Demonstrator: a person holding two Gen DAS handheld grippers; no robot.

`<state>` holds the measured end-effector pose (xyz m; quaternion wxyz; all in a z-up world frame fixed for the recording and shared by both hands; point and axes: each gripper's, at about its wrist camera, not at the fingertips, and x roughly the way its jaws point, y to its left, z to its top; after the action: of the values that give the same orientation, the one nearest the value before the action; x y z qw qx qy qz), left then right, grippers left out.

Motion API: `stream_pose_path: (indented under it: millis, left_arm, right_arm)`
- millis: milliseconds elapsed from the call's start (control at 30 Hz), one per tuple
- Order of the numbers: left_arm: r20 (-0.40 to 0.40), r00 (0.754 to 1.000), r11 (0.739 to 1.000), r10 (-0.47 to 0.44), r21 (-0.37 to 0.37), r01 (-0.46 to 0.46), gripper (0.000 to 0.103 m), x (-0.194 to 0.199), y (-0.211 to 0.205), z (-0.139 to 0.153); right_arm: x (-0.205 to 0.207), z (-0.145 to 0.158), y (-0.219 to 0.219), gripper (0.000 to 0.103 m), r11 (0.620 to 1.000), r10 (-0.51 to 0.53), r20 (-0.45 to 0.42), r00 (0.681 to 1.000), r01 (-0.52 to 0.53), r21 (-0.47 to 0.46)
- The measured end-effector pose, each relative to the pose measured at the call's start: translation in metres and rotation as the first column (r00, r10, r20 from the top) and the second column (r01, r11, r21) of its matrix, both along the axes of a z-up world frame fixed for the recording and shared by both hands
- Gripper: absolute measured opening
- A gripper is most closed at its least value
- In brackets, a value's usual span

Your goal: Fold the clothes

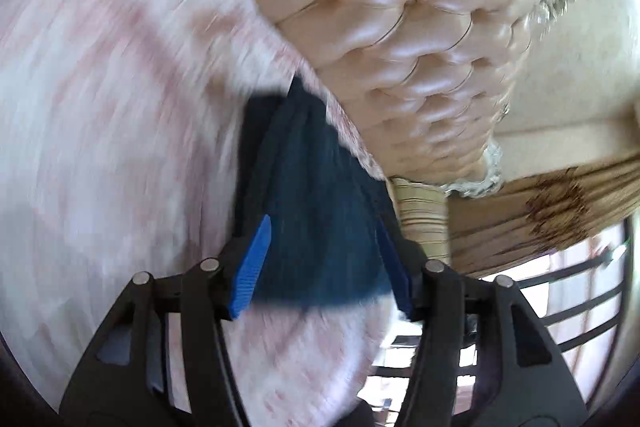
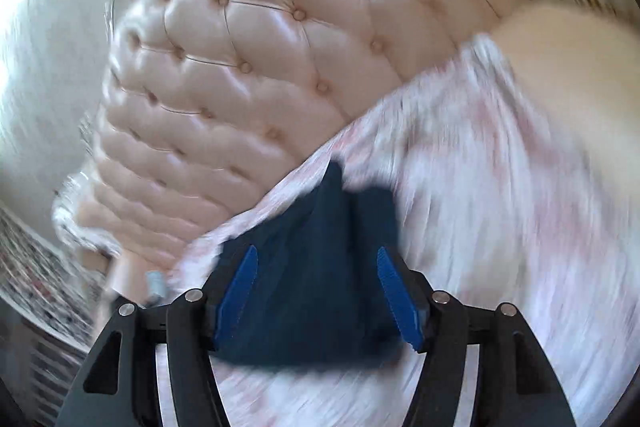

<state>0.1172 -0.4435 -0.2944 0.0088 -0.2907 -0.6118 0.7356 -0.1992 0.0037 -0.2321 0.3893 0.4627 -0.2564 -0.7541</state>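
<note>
**Inspector:** Report both tools.

**Assistant:** The left gripper has its jaws parted, blue pads standing clear on either side of the dark blue garment. The right gripper is the same: jaws spread, the dark blue garment lying between them and not pinched. Neither holds anything.

**Inspector:** Where does the garment lie?

**Assistant:** On the pink-and-white bedspread, near the tufted headboard. Both views are badly smeared, so I can only say it appears bunched rather than flat; its kind I cannot tell.

**Inspector:** The step in hand?

**Assistant:** In my judgement the cloth is set down on the bed and wants arranging before a fold.

**Inspector:** Recommendations?

**Assistant:** Bring each gripper to a separate edge or corner, well apart from the other. Close only on a single layer, taking care not to catch the bedspread beneath. Draw the cloth taut and flat before folding, and keep it away from the headboard so the fold has room.
</note>
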Motion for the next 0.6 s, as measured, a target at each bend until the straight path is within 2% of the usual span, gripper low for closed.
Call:
stream_pose_path:
  millis: [67, 167, 233, 300, 433, 500, 600]
  left_arm:
    - [0.036, 0.999, 1.0, 0.01, 0.029, -0.011, 0.06, 0.013, 0.016, -0.007]
    - [0.105, 0.994, 0.998, 0.019, 0.052, -0.024, 0.061, 0.019, 0.034, -0.016]
    - [0.129, 0.991, 0.997, 0.04, 0.063, -0.048, 0.061, 0.016, 0.033, -0.022]
    - [0.13, 0.991, 0.993, 0.042, 0.101, -0.056, 0.061, 0.009, 0.031, -0.027]
    - [0.147, 0.985, 0.984, 0.086, 0.14, -0.107, 0.065, -0.005, 0.031, -0.036]
    - [0.148, 0.983, 0.978, 0.108, 0.162, -0.132, 0.07, -0.013, 0.034, -0.04]
    - [0.168, 0.974, 0.972, 0.152, 0.154, -0.179, 0.07, -0.019, 0.039, -0.042]
  right_arm:
    - [0.029, -0.014, 0.008, 0.065, 0.993, -0.021, 0.069, 0.997, 0.029, -0.117]
    - [0.047, -0.028, 0.009, 0.084, 0.98, -0.079, 0.1, 0.992, 0.095, -0.176]
    - [0.048, -0.043, 0.011, 0.084, 0.957, -0.108, 0.172, 0.979, 0.15, -0.25]
    - [0.046, -0.059, 0.011, 0.084, 0.931, -0.111, 0.204, 0.973, 0.173, -0.32]
    - [0.047, -0.06, 0.007, 0.084, 0.942, -0.116, 0.164, 0.98, 0.161, -0.296]
    - [0.046, -0.061, 0.008, 0.084, 0.947, -0.12, 0.17, 0.978, 0.165, -0.277]
    - [0.045, -0.07, 0.013, 0.084, 0.941, -0.123, 0.196, 0.973, 0.178, -0.289]
